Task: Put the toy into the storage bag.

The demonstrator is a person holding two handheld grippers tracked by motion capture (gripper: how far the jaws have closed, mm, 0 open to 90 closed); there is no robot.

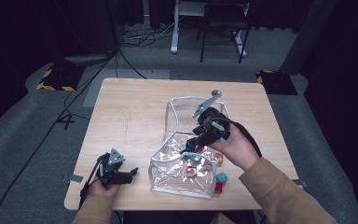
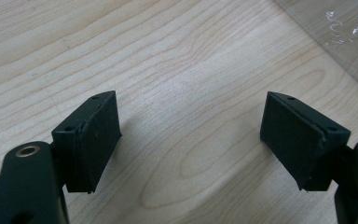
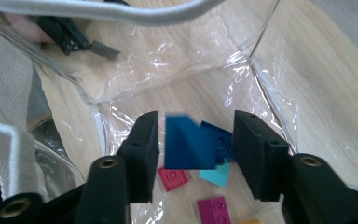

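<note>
A clear plastic bag with white trim (image 1: 176,100) lies open on the wooden table (image 1: 130,116). My right gripper (image 1: 189,148) reaches into its mouth, pointing down. In the right gripper view a blurred dark blue brick (image 3: 186,142) sits between the jaws with a gap on each side, so this gripper (image 3: 196,149) is open. On the bag's floor below lie another blue brick (image 3: 219,137), a red one (image 3: 172,178), a teal one (image 3: 214,176) and a magenta one (image 3: 213,207). My left gripper (image 1: 121,175) rests open near the table's front left corner, with bare wood between its jaws (image 2: 191,140).
A teal brick (image 1: 221,177), a red brick (image 1: 218,187) and an orange one (image 1: 219,160) lie by the bag's right side. Bare table stretches left of and behind the bag. Cables (image 1: 135,37) and chair legs (image 1: 221,42) stand on the floor beyond.
</note>
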